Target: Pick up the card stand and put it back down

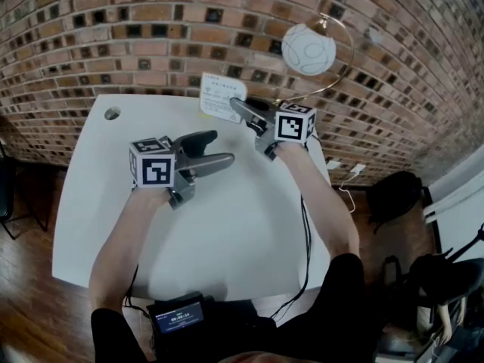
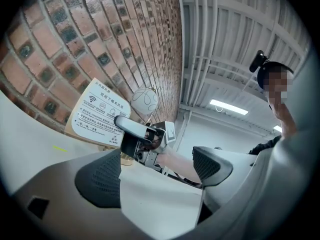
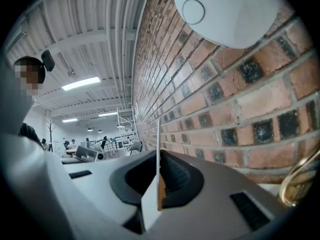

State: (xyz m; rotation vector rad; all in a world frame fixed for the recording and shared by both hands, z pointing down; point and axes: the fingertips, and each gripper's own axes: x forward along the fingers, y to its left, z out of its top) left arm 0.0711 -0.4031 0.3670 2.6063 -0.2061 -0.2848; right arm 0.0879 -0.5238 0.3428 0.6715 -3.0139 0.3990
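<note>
Head view shows the card stand (image 1: pixel 219 97) at the far edge of the white bench (image 1: pixel 227 233), close against the brick wall (image 1: pixel 151 36), with the right gripper (image 1: pixel 240 108) clamped on its right-hand side. Right gripper view confirms the hold: the jaws stand almost together and pinch the thin panel edge-on between the pads, with a brown strip (image 3: pixel 161 196) showing low on its back. No view settles whether the foot of the stand rests on the bench or hangs just clear of it. The left gripper (image 1: pixel 219 148) hovers over the middle of the bench, jaws wide with nothing between them, well apart from the stand. A globe lamp (image 1: pixel 308 49) on a curved brass stem rises at the far right corner, near the right gripper.

The stand looks like a light, flat, fairly stiff panel that needs little force to lift. Its faces appear smooth, so a narrow pinch could let it slide or swivel between the pads. The present hold sits toward one side, and the free side may droop or swing as the stand rises. A grip low down and nearer the middle, where the brown backing seems to stiffen it, would likely carry it more squarely. Setting it down calls for a level foot and a gentle release, since so thin an upright piece probably tips easily, and the wall and lamp stem leave little room behind.
</note>
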